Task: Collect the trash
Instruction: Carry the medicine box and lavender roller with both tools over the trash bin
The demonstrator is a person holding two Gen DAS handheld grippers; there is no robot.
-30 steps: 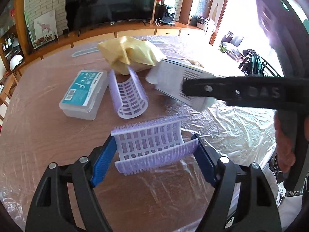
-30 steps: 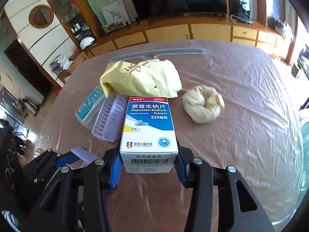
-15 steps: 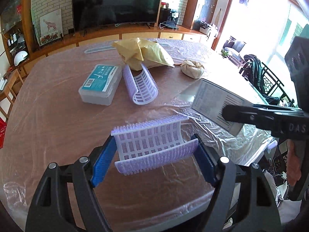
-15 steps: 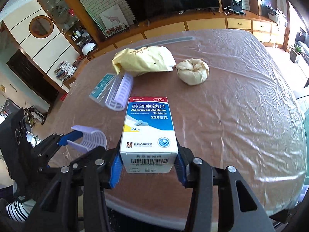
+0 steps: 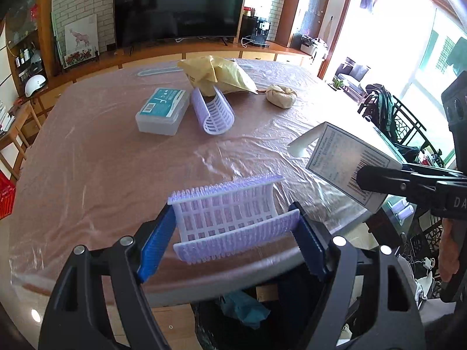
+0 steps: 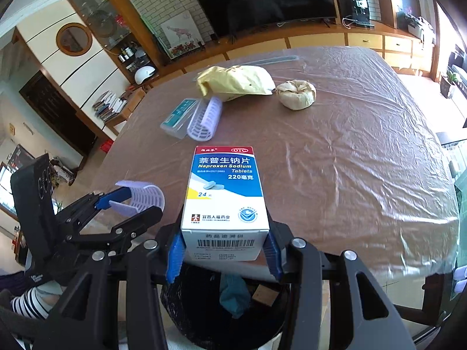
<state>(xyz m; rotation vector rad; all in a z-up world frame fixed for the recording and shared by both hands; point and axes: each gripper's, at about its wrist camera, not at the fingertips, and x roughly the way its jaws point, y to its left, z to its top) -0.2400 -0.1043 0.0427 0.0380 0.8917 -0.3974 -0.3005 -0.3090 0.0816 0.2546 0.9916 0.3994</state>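
Lilac plastic curler half (image 5: 230, 215) sits clamped in your left gripper (image 5: 233, 234); your right gripper (image 6: 223, 248) grips the medicine box (image 6: 226, 195), labelled "Naproxen Sodium Tablets, OTC, 24". Both have pulled back from mid-tabletop (image 6: 350, 145) to its near edge, above the black bin (image 6: 221, 315), probably ready to drop.

Glossy cardboard box (image 6: 226, 197), bristly plastic roller (image 5: 230, 218)

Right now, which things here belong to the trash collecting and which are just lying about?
Part of the job:
- lilac slotted plastic curler half, in the left gripper
- white-and-blue tablet box, in the right gripper
- black bin below
- yellow crumpled bag
- beige wadded ball

Lying about:
- black television
- white helmet
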